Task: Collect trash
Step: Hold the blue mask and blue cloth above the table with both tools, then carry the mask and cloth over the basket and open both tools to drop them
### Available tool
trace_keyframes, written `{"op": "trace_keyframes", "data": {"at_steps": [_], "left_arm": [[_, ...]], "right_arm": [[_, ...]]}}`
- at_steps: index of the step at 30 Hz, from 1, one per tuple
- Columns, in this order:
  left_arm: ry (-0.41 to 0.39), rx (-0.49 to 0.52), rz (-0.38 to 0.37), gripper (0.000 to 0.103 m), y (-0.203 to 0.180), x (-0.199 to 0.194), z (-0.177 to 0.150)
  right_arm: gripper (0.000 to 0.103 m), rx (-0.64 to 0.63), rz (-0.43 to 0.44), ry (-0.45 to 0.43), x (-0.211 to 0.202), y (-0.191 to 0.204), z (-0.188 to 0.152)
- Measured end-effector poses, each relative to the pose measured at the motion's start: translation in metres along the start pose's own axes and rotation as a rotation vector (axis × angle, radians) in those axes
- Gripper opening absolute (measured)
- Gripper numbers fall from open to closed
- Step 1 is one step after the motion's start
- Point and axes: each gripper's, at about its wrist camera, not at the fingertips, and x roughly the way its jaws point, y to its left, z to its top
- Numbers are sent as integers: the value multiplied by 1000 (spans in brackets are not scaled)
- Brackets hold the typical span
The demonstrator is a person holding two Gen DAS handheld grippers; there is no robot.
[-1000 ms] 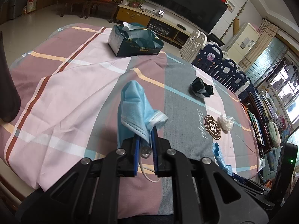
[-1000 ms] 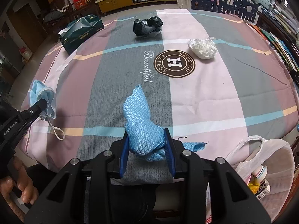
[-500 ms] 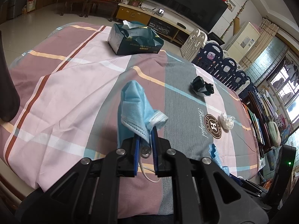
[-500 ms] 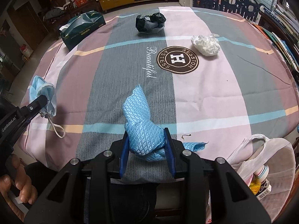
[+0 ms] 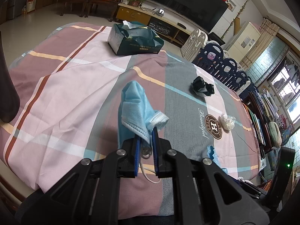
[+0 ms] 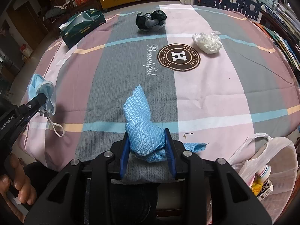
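My left gripper (image 5: 145, 131) is shut on a crumpled blue face mask (image 5: 134, 105), whose white ear loop dangles below the fingers. In the right wrist view that mask (image 6: 42, 93) hangs at the table's left edge. My right gripper (image 6: 147, 136) is shut on a bunched blue quilted cloth (image 6: 140, 120), held just above the tablecloth. A crumpled black plastic bag (image 6: 151, 20) and a white plastic wad (image 6: 207, 42) lie further off on the table. A white trash bag (image 6: 262, 161) with items inside hangs open at the lower right.
A dark green tissue box (image 5: 135, 39) sits at the table's far side. The striped tablecloth (image 6: 215, 93) covers a round table. A hand (image 6: 16, 185) holds the left gripper's handle. Chairs (image 5: 221, 60) and shelves ring the far edge.
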Motion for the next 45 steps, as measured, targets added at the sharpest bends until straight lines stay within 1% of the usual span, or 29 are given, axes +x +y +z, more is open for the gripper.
{"op": "trace_keyframes", "data": {"at_steps": [11,13,14,15,17,20,23,26,29,30,31,32,33,34,36,37,38,40,41,42,44,45], "left_arm": [[-9,3,-4,13,0,-2,1],[-15,-28,-49,13,3,-6,1],[-15,-51,-87,13,5,-9,1],[-16,-58,-107,13,5,-12,2],[-23,-21,-106,13,-4,-18,2],[-13,-2,-216,13,-17,-28,1],[4,54,-268,13,-41,-36,-8],[69,103,-329,13,-71,-38,-25],[129,189,-394,13,-114,-40,-46],[149,227,-414,13,-129,-40,-54],[174,271,-435,13,-147,-39,-65],[202,312,-454,13,-164,-37,-76],[239,348,-473,13,-180,-34,-88],[274,372,-487,13,-191,-29,-98],[366,428,-519,13,-216,-18,-121],[405,472,-536,13,-228,-15,-133],[426,518,-544,13,-240,-13,-143],[470,584,-571,26,-258,-11,-158],[499,600,-589,41,-263,-7,-164],[527,606,-606,52,-267,-4,-168],[565,610,-630,56,-272,2,-175],[569,607,-629,61,-272,6,-175]], "right_arm": [[35,7,0,-11,-4,-1,2],[35,13,4,-31,-14,-4,5],[35,16,9,-50,-22,-7,8],[35,18,12,-71,-32,-11,10],[35,25,16,-117,-54,-21,13],[35,33,5,-177,-89,-48,10],[35,59,-25,-199,-115,-88,-5],[35,108,-81,-169,-129,-143,-33],[36,104,-176,-102,-127,-177,-69],[40,90,-195,-57,-120,-187,-83],[44,87,-196,-18,-114,-194,-95],[47,113,-185,10,-108,-205,-107],[54,159,-170,19,-105,-216,-113],[63,230,-150,14,-106,-230,-118],[72,404,-108,-33,-113,-262,-121],[74,465,-98,-57,-117,-272,-121],[75,518,-98,-89,-123,-284,-119],[77,543,-127,-131,-131,-294,-111],[78,545,-145,-148,-133,-297,-106],[78,547,-156,-161,-134,-299,-102],[78,554,-152,-169,-132,-300,-95],[78,558,-149,-169,-130,-301,-91]]}}
